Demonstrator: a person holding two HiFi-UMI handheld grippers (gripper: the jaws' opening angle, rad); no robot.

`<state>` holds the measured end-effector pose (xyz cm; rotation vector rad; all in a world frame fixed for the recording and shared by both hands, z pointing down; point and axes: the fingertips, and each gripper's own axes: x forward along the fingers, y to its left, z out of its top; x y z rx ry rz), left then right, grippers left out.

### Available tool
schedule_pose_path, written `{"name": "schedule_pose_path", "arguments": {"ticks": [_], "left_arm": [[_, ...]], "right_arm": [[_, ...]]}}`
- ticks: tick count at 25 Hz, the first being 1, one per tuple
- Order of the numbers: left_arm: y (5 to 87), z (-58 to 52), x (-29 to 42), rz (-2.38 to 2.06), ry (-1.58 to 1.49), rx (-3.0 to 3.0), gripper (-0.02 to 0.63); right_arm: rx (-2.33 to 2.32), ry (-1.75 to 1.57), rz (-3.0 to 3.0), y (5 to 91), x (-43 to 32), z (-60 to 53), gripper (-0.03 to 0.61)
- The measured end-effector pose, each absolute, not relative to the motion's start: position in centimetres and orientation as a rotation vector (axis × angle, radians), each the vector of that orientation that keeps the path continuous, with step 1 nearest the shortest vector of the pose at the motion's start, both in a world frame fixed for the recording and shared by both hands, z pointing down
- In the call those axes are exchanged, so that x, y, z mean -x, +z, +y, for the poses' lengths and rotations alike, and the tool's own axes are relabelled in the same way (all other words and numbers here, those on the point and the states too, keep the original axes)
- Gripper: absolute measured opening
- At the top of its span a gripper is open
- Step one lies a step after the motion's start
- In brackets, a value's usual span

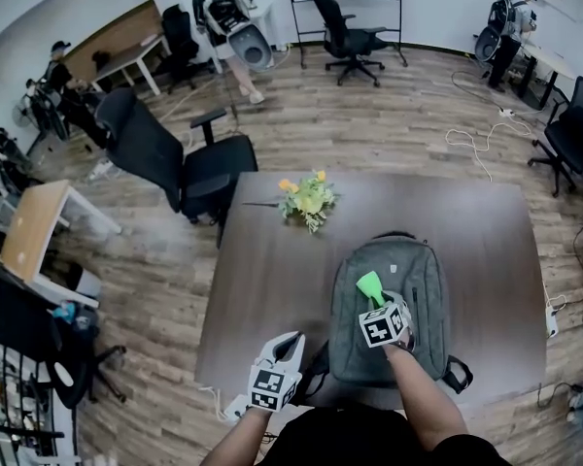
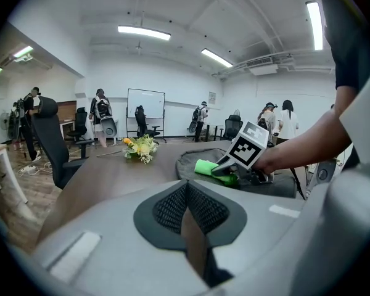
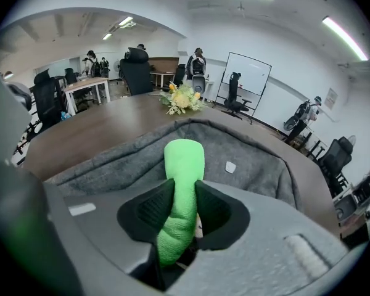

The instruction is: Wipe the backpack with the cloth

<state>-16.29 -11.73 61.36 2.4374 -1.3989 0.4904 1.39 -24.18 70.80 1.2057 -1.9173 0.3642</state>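
Black office chair (image 1: 180,163): parked by the far left corner of the table, unused.
Left gripper (image 1: 292,340): held low over the table's near edge, just left of the backpack; its jaws are pressed together on nothing, and it is judged to be idle, or ready to steady the bag.
Dark brown square table (image 1: 262,280): used as the work surface, with the bag laid flat on its near right part.
Small bunch of yellow flowers and green leaves (image 1: 307,200): laid near the far edge, well apart from the wiping; no vase can be made out.
Bright green rolled cloth (image 3: 184,165): gripped at its middle, its free end left jutting forward as the wiping face, low over the grey fabric.
Right gripper (image 3: 184,211): clamped on the cloth, angled down over the middle of the bag.
Grey fabric backpack (image 1: 408,289): laid front panel up so the broad face can be reached; it appears closed, and nothing inside can be seen.
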Motion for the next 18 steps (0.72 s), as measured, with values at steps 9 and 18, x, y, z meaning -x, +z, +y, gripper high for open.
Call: {"name": "schedule_pose_path", "arguments": {"ticks": [9,18], "left_arm": [[61.4,-12.3,13.9,-1.33,0.505,-2.49,0.018],[61.0,-12.4,11.2,-1.261,0.512,-2.541,0.018]], "right_arm": [[-1.35,0.422,-1.827,70.3,-7.5,-24.0,0.106],[-1.454,0.473,-1.812,68.9,-11.1,-23.3,0.107]]}}
